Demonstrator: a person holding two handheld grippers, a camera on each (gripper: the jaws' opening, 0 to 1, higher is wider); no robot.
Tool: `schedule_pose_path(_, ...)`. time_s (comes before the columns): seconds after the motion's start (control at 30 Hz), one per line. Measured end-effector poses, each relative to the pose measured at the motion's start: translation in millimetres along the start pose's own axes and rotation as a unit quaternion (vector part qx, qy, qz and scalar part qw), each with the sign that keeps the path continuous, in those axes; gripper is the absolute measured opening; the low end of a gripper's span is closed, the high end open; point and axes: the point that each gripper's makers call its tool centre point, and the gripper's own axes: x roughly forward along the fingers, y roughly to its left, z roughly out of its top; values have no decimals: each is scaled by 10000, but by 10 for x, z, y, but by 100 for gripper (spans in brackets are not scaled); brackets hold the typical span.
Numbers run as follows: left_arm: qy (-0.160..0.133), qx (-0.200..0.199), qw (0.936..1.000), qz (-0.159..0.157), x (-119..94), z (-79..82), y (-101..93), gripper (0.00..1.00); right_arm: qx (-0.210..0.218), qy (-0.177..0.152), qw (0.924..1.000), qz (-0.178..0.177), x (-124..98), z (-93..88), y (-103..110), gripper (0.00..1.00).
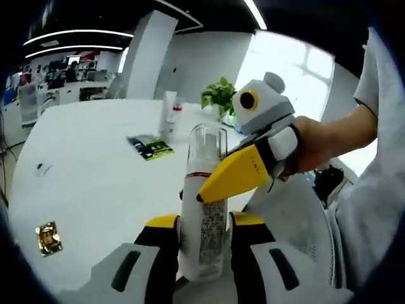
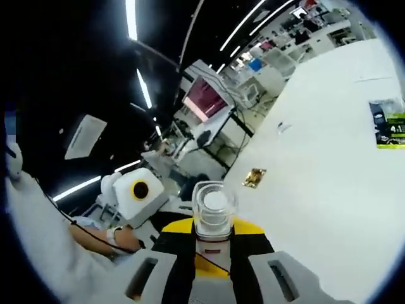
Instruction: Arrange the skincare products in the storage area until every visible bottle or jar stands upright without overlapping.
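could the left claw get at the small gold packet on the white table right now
Probably not as things stand: the left claw is shut on the tall clear-capped white bottle, so its jaws are full. The small gold packet lies in the open on the white table with nothing around it.

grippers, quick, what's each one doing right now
Left gripper: shut on the bottle.
Right gripper: shut on the same bottle's clear cap.

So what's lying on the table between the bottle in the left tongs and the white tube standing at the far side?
In the left gripper view, a green-and-black packet lies flat between the held bottle and the white tube.
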Motion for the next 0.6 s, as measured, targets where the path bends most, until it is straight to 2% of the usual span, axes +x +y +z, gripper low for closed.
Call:
schedule_pose_path(0.07, -51, -35, 10000, -63, -6, 13, -12, 27, -428, 95, 9989, 174, -14, 7, 63, 13)
schedule_pose_path(0.1, -84, -65, 9999, -117, -7, 28, -32, 27, -506, 133, 9985, 175, -18, 4, 66, 13)
schedule_pose_path(0.2, -50, -89, 9996, -248, -5, 19, -82, 26, -1138, 313, 9917, 516, -36, 5, 189, 13)
schedule_pose_path(0.27, -64, -126, 9990, -413, -4, 26, -143, 28, -1698, 503, 9809, 810, -58, -23, 289, 13)
schedule_pose_path(0.37, -25, -119, 9973, -727, -14, 8, -276, 26, -2070, 839, 9684, 1112, -82, -80, 361, 13)
schedule_pose_path(0.4, -54, -59, 9968, -791, -15, 15, -310, 25, -2041, 952, 9663, 1250, -87, -107, 394, 13)
schedule_pose_path(0.47, -73, 120, 9971, -749, -26, 8, -312, 24, -2049, 974, 9660, 1237, -65, -93, 386, 13)
schedule_pose_path(0.53, -38, 41, 9969, -781, -38, 7, -328, 23, -1967, 1005, 9670, 1272, -50, -99, 381, 13)
schedule_pose_path(0.57, -37, -4, 9976, -692, -41, 10, -296, 23, -1919, 983, 9690, 1208, -36, -93, 360, 14)
schedule_pose_path(0.6, -55, 95, 9986, -515, -44, 18, -230, 23, -1715, 876, 9757, 1040, -13, -69, 320, 14)
